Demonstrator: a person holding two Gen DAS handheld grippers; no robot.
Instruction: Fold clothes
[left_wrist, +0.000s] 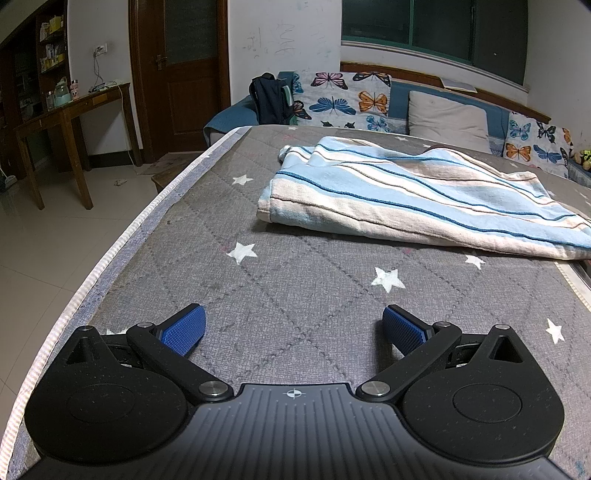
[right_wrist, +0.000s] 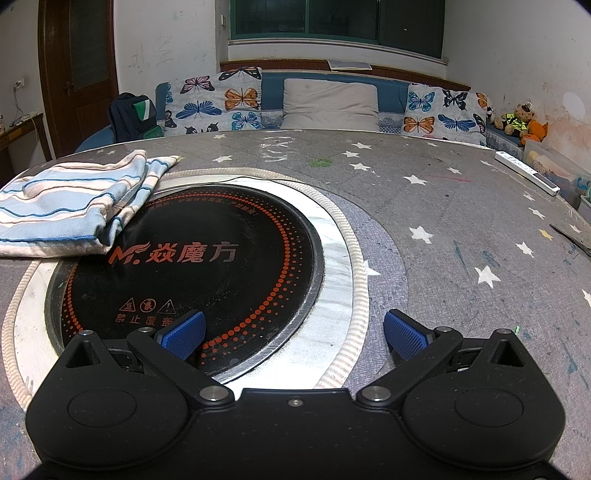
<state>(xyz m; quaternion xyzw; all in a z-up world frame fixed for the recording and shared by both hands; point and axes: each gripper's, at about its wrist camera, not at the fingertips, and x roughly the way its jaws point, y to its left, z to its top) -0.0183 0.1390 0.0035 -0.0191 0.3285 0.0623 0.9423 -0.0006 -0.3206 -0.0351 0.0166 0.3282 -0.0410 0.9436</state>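
A folded garment with light blue, white and beige stripes lies on the grey star-print table cover, ahead and to the right of my left gripper. That gripper is open, its blue pads empty and well short of the cloth. In the right wrist view the same striped garment sits at the left, its corner overlapping the black induction cooktop. My right gripper is open too, hovering over the cooktop's near rim, apart from the cloth.
The table edge drops to a tiled floor on the left. A sofa with butterfly cushions, a dark backpack and a wooden desk stand beyond. A white power strip lies at the table's far right.
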